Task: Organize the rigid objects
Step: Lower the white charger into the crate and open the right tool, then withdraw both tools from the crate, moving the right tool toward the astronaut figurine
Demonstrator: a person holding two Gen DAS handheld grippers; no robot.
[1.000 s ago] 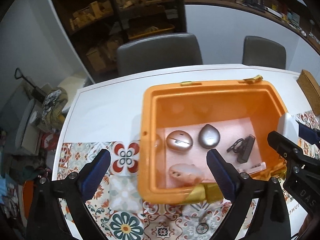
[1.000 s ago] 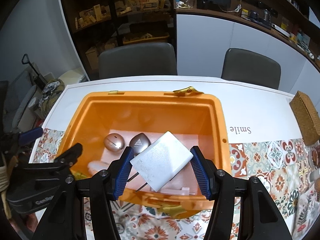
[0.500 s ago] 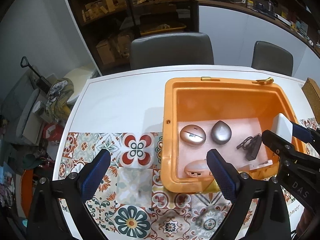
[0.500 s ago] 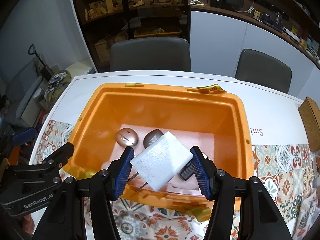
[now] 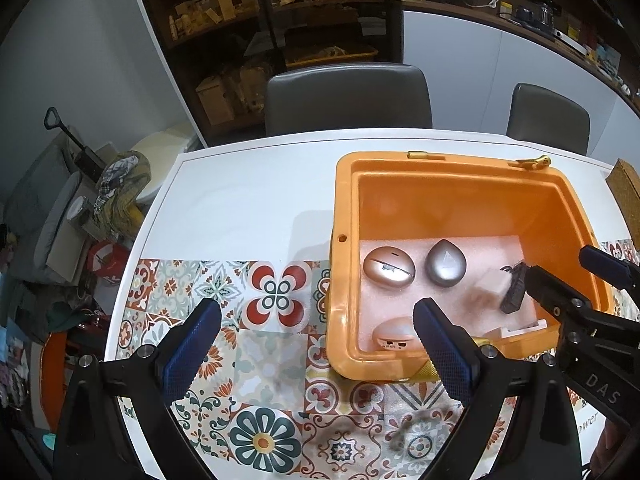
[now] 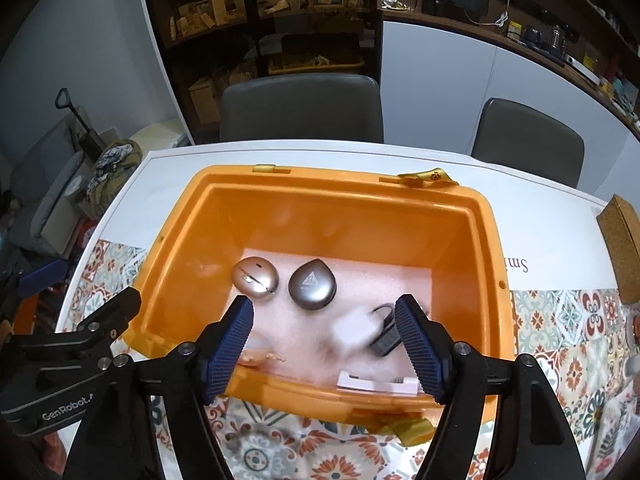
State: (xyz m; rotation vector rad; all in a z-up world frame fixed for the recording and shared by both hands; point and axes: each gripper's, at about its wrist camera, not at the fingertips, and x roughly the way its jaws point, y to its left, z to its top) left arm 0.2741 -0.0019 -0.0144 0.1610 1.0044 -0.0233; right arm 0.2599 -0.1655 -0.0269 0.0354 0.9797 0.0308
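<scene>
An orange bin [image 6: 486, 248] [image 5: 344, 216] stands on the table. A white block [image 6: 352, 332] [image 5: 494, 286], blurred, lies in it beside a black adapter [image 6: 386, 340] [image 5: 514, 292]. A rose-gold case [image 6: 256, 278] [image 5: 388, 268] and a grey teardrop case [image 6: 313, 284] [image 5: 446, 264] rest on pink foam. A pink case [image 5: 394, 332] and a white part [image 6: 376, 382] lie near the front wall. My right gripper [image 6: 324, 344] is open and empty above the bin. My left gripper [image 5: 316, 344] is open and empty over the bin's left front.
A patterned tile mat [image 5: 272, 360] covers the near table. A cork box [image 6: 622, 248] sits at the right edge. Two grey chairs [image 6: 300, 108] stand behind the table, with dark shelves [image 6: 260, 20] beyond. Clutter lies on the floor at the left.
My right gripper opened and let go of the white block, which dropped into the bin. My left gripper drew back to the left of the bin.
</scene>
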